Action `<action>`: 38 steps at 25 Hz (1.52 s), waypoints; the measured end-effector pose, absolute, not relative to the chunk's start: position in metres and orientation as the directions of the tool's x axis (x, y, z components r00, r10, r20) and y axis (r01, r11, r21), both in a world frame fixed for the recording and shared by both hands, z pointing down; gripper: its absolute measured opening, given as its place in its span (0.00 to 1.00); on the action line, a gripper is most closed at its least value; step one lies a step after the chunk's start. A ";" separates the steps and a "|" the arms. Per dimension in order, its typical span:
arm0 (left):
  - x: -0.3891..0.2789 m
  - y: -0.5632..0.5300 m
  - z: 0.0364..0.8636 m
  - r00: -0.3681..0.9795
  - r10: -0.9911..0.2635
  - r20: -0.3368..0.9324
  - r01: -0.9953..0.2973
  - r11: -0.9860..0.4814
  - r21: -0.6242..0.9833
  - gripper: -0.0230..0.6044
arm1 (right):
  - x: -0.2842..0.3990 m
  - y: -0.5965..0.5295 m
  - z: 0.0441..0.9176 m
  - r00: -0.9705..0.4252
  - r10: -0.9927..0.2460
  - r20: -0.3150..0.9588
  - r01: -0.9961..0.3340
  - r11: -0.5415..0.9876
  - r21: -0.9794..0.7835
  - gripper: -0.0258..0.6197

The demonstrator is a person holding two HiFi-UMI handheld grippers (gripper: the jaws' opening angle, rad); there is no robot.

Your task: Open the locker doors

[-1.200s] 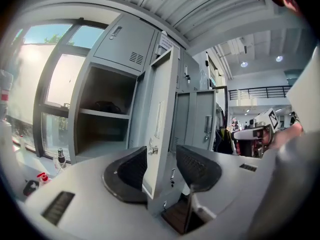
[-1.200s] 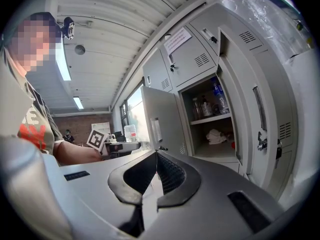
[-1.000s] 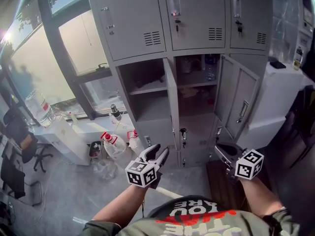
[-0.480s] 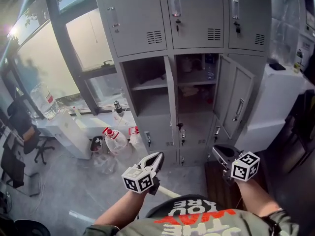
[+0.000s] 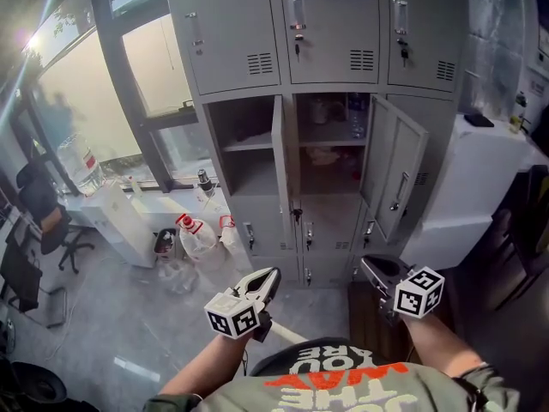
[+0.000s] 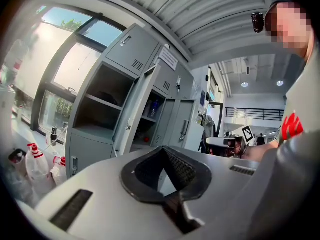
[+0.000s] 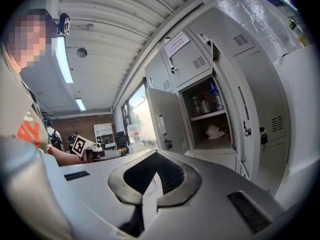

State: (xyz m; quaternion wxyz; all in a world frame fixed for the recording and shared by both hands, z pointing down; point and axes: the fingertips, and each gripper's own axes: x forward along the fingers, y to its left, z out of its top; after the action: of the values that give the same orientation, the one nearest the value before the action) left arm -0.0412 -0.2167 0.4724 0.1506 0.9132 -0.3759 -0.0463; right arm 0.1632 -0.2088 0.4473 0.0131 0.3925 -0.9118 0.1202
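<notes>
- While I hold both tools low and near me, the grey locker bank (image 5: 330, 93) stands far ahead, well apart from either one.
- My left hand-held gripper (image 5: 271, 275) is pressed together, with nothing between its jaws.
- My right hand-held gripper (image 5: 366, 263) is pressed together too, its tips meeting on nothing.
- In the middle row two doors stand open. The left door (image 5: 280, 157) shows edge-on between the left and centre compartments, and the right door (image 5: 393, 178) swings out to the right with its handle showing.
- The left compartment shows a bare shelf; the centre one holds bottles and a crumpled cloth.
- The three top doors (image 5: 236, 33) are closed, and a paper notice sits on the centre one.
- The bottom doors (image 5: 324, 226) are closed.
- Plastic bottles (image 5: 196, 234) stand on the floor (image 5: 129, 333), left of the lockers.
</notes>
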 end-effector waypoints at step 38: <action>-0.037 -0.218 0.486 0.743 -0.667 0.059 -0.645 -0.690 0.329 0.05 | 0.172 -0.213 0.451 -0.651 -0.746 0.140 -0.758 0.633 -0.155 0.09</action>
State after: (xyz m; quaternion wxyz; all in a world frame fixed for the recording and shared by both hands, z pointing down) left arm -0.0374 -0.2180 0.4861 0.1662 0.9186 -0.3570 -0.0324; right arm 0.1722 -0.2133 0.4511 0.0313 0.4164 -0.9031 0.1002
